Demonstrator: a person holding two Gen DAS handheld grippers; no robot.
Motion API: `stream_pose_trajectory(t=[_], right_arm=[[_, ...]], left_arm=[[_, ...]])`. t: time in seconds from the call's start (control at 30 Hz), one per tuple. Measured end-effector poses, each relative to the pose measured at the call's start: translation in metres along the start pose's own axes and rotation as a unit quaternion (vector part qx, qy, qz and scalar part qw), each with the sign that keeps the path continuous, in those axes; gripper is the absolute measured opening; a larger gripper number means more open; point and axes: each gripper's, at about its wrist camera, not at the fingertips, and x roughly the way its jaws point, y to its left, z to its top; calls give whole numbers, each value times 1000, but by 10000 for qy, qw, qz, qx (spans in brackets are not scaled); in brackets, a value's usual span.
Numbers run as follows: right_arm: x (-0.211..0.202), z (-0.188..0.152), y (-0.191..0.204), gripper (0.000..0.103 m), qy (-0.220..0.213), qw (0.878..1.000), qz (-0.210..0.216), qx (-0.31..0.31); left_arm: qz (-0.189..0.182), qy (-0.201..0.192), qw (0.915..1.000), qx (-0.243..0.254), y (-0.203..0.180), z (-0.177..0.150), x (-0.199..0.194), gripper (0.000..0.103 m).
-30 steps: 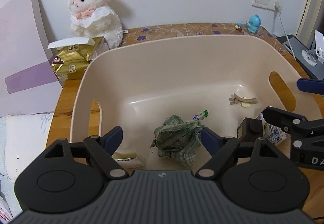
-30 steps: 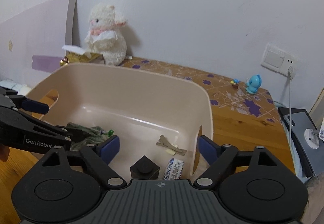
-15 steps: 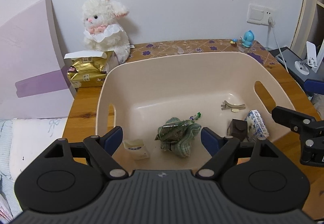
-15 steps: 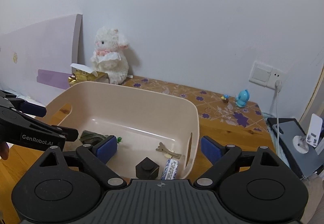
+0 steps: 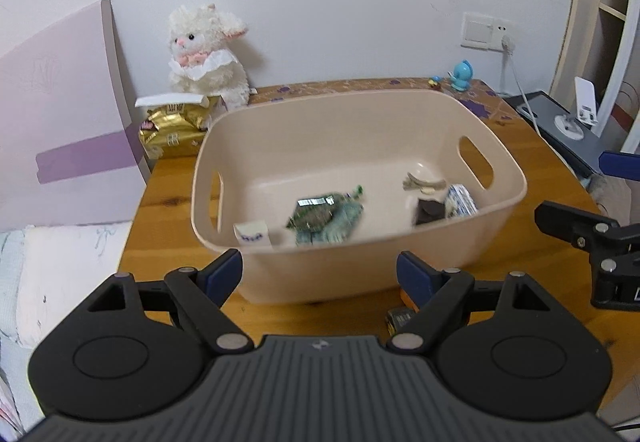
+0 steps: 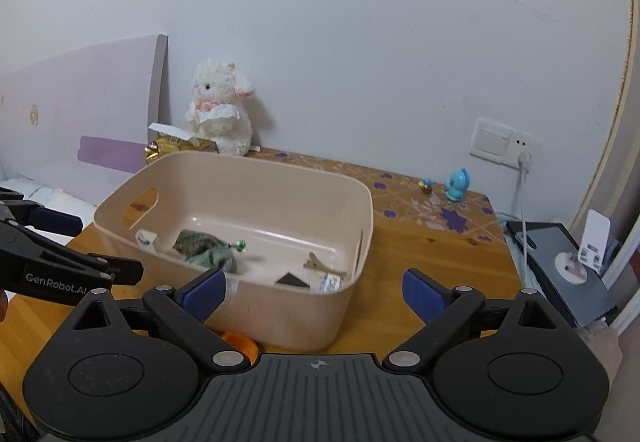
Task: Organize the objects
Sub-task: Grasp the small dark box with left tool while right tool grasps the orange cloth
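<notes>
The smooth beige plastic bin (image 5: 360,274) sat on the wooden counter (image 6: 432,266), long axis across my view, holding a crumpled green cloth (image 5: 326,216), a black block (image 5: 430,211) and a hair clip (image 5: 424,184). A small orange item (image 6: 240,342) lay outside, just ahead of the right claw (image 6: 312,292). I judged that claw nearer. Both it and the left claw (image 5: 320,270) gaped wide, empty.
</notes>
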Motion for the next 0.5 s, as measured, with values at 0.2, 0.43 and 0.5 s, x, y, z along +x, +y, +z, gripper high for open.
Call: stream_pose_trajectory(t=[0.2, 0.43, 0.5], right_arm=[[-6, -25, -5, 101, 256, 9997, -23, 14], [-1, -56, -6, 102, 636, 9980, 16, 40], [2, -64, -5, 102, 723, 9974, 40, 31]], left_arm=[[-153, 148, 9998, -56, -8, -26, -2, 85], [-279, 399, 9988, -85, -20, -53, 5, 85], [-322, 500, 9982, -106, -22, -60, 10, 85]])
